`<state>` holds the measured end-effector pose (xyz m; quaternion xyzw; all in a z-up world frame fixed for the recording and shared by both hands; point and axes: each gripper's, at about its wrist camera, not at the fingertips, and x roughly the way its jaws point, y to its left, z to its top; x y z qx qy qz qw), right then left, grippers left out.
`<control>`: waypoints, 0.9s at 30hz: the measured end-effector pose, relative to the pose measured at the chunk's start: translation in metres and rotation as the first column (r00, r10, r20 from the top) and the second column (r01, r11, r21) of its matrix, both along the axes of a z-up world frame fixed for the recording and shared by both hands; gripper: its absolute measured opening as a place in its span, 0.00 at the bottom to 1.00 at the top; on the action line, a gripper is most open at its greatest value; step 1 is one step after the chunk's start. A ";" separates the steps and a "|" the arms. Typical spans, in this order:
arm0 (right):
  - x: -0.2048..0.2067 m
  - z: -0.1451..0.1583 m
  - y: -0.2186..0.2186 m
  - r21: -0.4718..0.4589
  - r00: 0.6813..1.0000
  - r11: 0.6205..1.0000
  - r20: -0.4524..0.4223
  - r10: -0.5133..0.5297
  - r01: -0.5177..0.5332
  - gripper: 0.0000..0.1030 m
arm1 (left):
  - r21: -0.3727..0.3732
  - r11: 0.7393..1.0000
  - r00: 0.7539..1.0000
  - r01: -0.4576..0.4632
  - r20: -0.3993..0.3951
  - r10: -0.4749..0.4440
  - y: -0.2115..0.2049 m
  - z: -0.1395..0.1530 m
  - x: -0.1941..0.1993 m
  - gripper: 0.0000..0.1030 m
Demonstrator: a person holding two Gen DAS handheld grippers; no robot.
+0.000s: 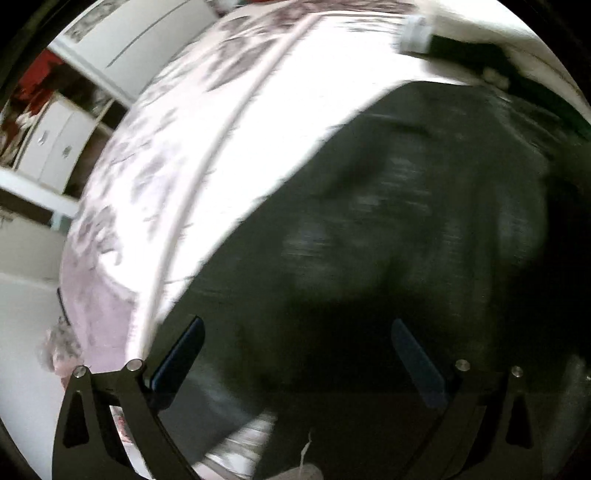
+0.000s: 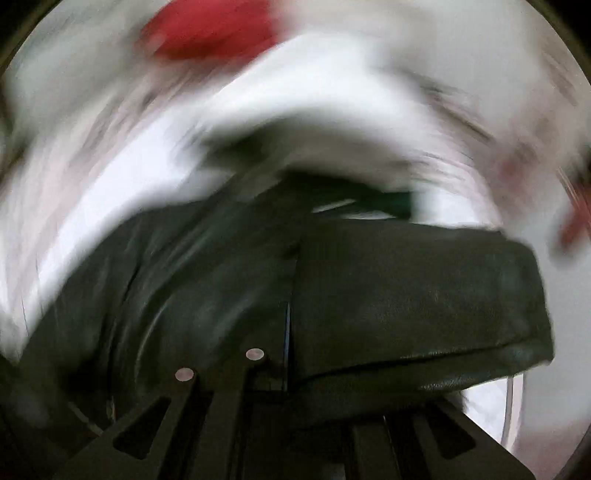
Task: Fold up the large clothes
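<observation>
A large dark garment (image 1: 388, 229) lies spread on a bed with a pale floral sheet (image 1: 192, 140). My left gripper (image 1: 299, 332) is open, its two blue-padded fingers (image 1: 181, 354) apart just above the dark cloth. In the right wrist view my right gripper (image 2: 288, 325) is shut on a thick fold of the same dark garment (image 2: 406, 295), which drapes over the fingers and hides their tips. That view is heavily motion-blurred.
White cabinets (image 1: 59, 144) and red items (image 1: 40, 81) stand at the far left beyond the bed. A white-capped dark object (image 1: 417, 33) lies at the bed's far edge. A blurred red shape (image 2: 210, 33) and white bedding (image 2: 314, 96) show in the right wrist view.
</observation>
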<state>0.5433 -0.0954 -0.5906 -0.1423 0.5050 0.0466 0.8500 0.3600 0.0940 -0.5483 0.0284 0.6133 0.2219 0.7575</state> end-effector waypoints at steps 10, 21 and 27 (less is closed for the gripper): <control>-0.069 -0.013 0.015 0.241 0.965 0.966 -0.261 -0.032 0.097 0.57 | -0.065 0.995 0.998 -0.069 -0.010 0.068 0.057 0.012 -0.046 1.00; -0.009 -0.042 -0.069 0.542 0.884 0.719 -0.408 -0.227 0.435 0.51 | -0.064 0.956 0.955 -0.287 -0.102 0.279 0.050 -0.011 -0.100 1.00; -0.009 -0.037 0.050 0.562 0.906 0.812 -0.410 0.105 0.160 0.44 | -0.085 0.885 0.887 -0.457 -0.124 0.446 0.075 -0.011 -0.145 1.00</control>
